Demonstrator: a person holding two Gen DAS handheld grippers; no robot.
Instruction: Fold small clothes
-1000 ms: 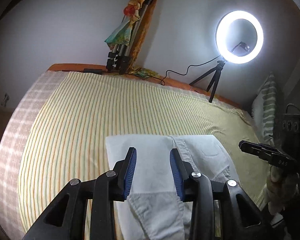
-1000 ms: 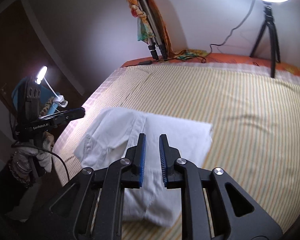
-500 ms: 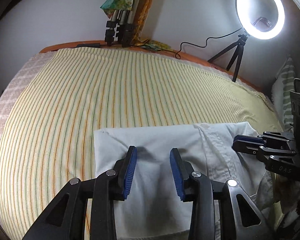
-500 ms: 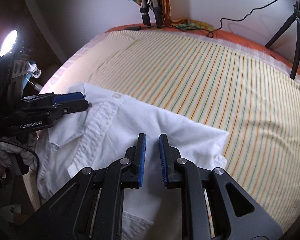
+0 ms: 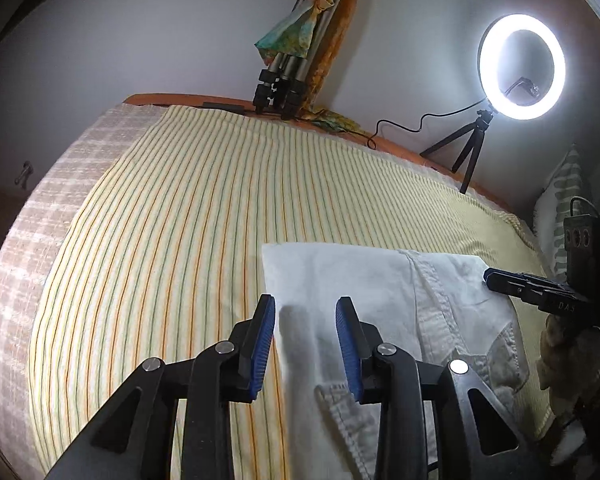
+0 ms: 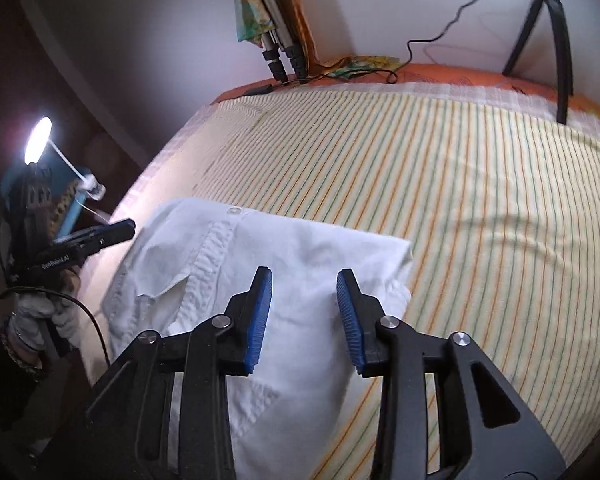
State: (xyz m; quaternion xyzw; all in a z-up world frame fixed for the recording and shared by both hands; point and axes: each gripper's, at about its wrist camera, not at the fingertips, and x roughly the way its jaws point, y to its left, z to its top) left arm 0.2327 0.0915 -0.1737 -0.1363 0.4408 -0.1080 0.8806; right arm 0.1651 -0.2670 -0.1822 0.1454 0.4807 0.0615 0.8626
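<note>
A white garment (image 5: pixel 364 292), a small buttoned shirt with a stitched placket, lies partly folded on a bed covered by a striped sheet (image 5: pixel 172 216) of yellow, green and orange lines. The garment sits at the near edge of the bed, its far edge straight and its left corner squared off as the left wrist view shows it.

The left gripper (image 5: pixel 305 334) stands with its jaws apart and nothing between them. Its left blue pad is above the boundary of garment and sheet; its right pad is above the white cloth. Whether either pad touches the fabric cannot be told.

The right gripper (image 6: pixel 304 306) also has its jaws spread wide, empty, over the folded right portion of the garment (image 6: pixel 300 256). In the left wrist view the right gripper (image 5: pixel 496 280) appears at the far right, its tips over the garment's right edge. In the right wrist view the left gripper (image 6: pixel 120 232) appears at the left, beside the garment's near corner, held in a gloved hand (image 6: pixel 40 312).

Against the far wall: a lit ring light (image 5: pixel 521 67) on a small tripod, and a folded tripod (image 5: pixel 284 76) draped with coloured cloth. A striped pillow (image 5: pixel 560 200) lies at the right.
</note>
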